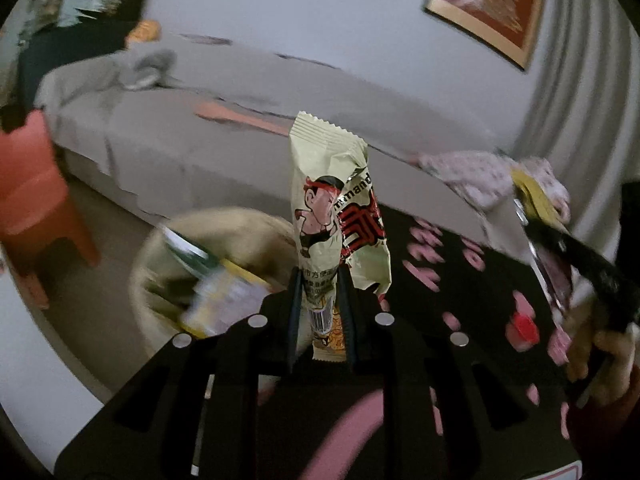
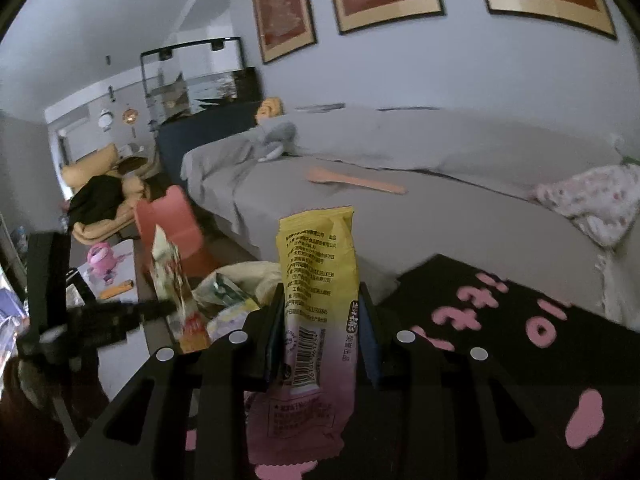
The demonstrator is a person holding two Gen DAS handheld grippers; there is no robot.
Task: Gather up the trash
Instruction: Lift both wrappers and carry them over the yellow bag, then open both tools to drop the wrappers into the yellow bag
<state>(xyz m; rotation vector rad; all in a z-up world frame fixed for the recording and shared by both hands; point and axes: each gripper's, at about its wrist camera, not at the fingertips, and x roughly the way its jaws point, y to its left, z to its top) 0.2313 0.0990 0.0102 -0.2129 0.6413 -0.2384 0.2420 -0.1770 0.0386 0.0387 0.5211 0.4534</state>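
My left gripper (image 1: 320,280) is shut on a cream snack wrapper (image 1: 336,208) with a cartoon man and red print, held upright above a beige trash bag (image 1: 248,232) with several wrappers in it. My right gripper (image 2: 320,296) is shut on a yellow and pink snack wrapper (image 2: 316,280), also upright. In the right wrist view the left gripper (image 2: 176,304) with its cream wrapper (image 2: 168,264) shows at the left, over the same trash bag (image 2: 244,276). In the left wrist view the right gripper (image 1: 532,200) with its yellow wrapper shows at the right.
A grey bed (image 2: 400,208) fills the back, with a pink flat tool (image 2: 352,180) and a patterned cloth (image 2: 592,200) on it. A black mat with pink marks (image 2: 500,320) lies below. A red stool (image 1: 32,200) stands left. A small red cap (image 1: 524,326) lies on the mat.
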